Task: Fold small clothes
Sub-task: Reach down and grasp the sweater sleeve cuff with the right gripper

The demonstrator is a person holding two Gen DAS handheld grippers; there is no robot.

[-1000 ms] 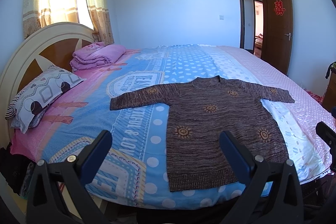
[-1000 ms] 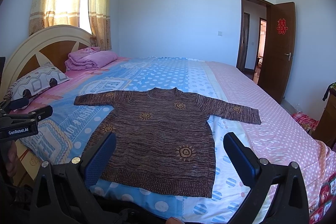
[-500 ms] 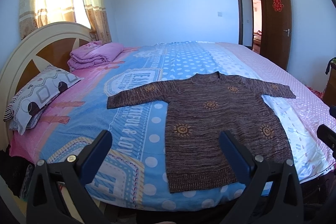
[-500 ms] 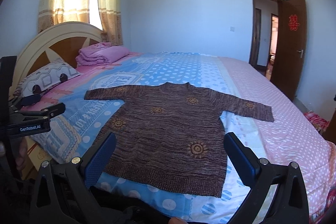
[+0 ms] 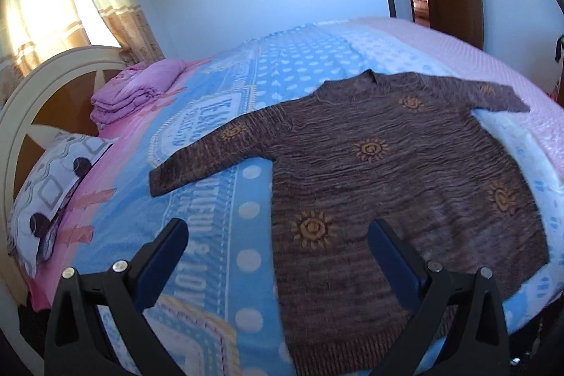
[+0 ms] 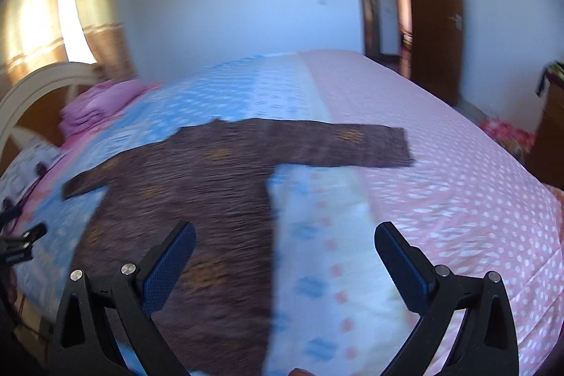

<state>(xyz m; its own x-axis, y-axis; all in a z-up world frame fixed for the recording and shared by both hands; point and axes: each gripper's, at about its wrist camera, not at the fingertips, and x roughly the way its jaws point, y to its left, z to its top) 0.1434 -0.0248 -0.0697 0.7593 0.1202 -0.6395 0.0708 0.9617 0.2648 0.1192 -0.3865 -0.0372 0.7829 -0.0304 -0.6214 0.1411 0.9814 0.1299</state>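
A brown knitted sweater (image 5: 387, 185) with orange sun motifs lies flat on the bed, sleeves spread wide. It also shows in the right wrist view (image 6: 197, 199), blurred. My left gripper (image 5: 278, 235) is open and empty above the sweater's lower left part. My right gripper (image 6: 285, 238) is open and empty above the sweater's right side edge, with the right sleeve (image 6: 345, 145) ahead of it. The left gripper also shows at the far left of the right wrist view (image 6: 21, 242).
The bed (image 5: 225, 207) has a blue, pink and white dotted cover. A folded pink blanket (image 5: 137, 90) and a patterned pillow (image 5: 53, 196) lie by the headboard (image 5: 31, 101). An open brown door (image 6: 433, 16) stands at the back right.
Both grippers have moved forward and lower over the bed, closer to the sweater. The right gripper has swung to the right, toward the sweater's right edge. Both stay open.
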